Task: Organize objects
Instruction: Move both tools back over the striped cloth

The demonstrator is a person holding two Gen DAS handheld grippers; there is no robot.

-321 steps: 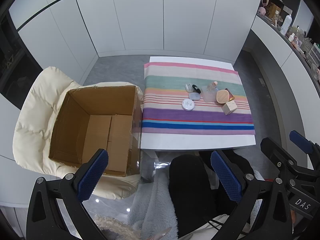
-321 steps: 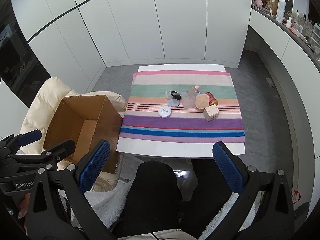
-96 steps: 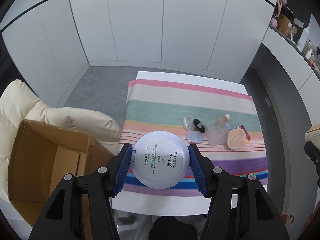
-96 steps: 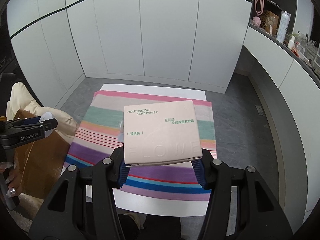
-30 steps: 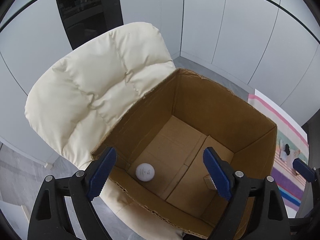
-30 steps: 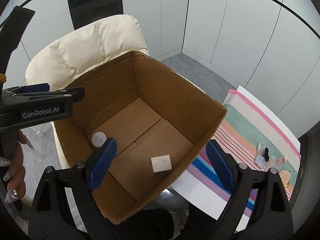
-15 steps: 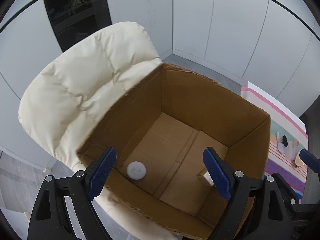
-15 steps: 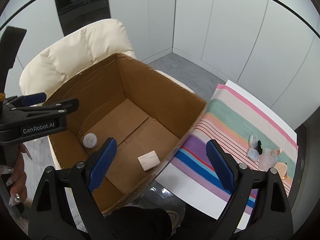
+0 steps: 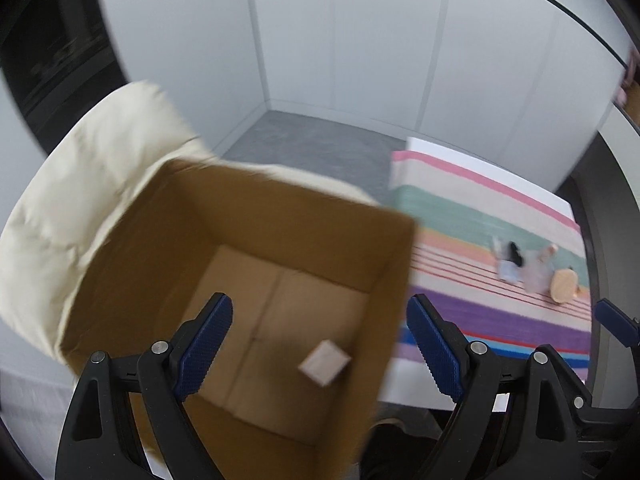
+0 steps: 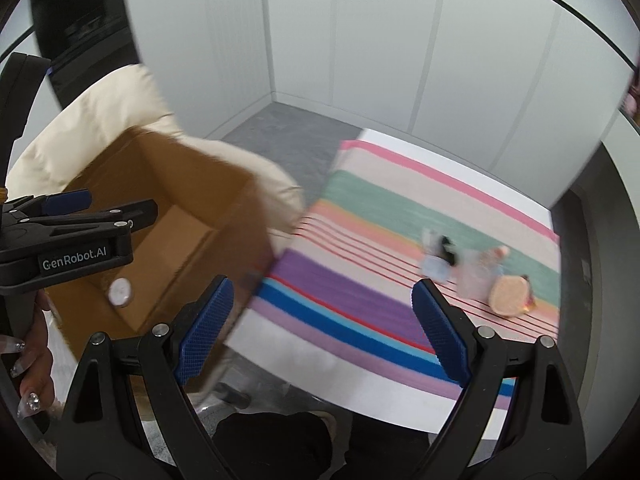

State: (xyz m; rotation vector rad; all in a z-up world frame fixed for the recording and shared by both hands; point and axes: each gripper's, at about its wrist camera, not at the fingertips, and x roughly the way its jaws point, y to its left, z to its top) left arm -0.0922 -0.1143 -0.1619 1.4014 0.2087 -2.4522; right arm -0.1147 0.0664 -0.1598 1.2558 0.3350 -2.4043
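White cabinet walls ring a striped tablecloth (image 10: 360, 300) where blurred cosmetics (image 10: 476, 268) wait; compact (image 10: 120, 291) and primer box (image 9: 323, 361) lie in the cardboard box (image 9: 384, 280). Left gripper (image 9: 318, 344) and right gripper (image 10: 320, 328) gape empty; a hasty reach could topple the crowded bottles.

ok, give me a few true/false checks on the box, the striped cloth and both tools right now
1. Both the left tool and the right tool are open with nothing between the pads. True.
2. The brown cardboard box holds nothing. False: a small pale square carton and a round white compact lie on its floor.
3. The box sits on a cream padded chair. True.
4. The striped cloth is bare. False: several small cosmetics are grouped on it.
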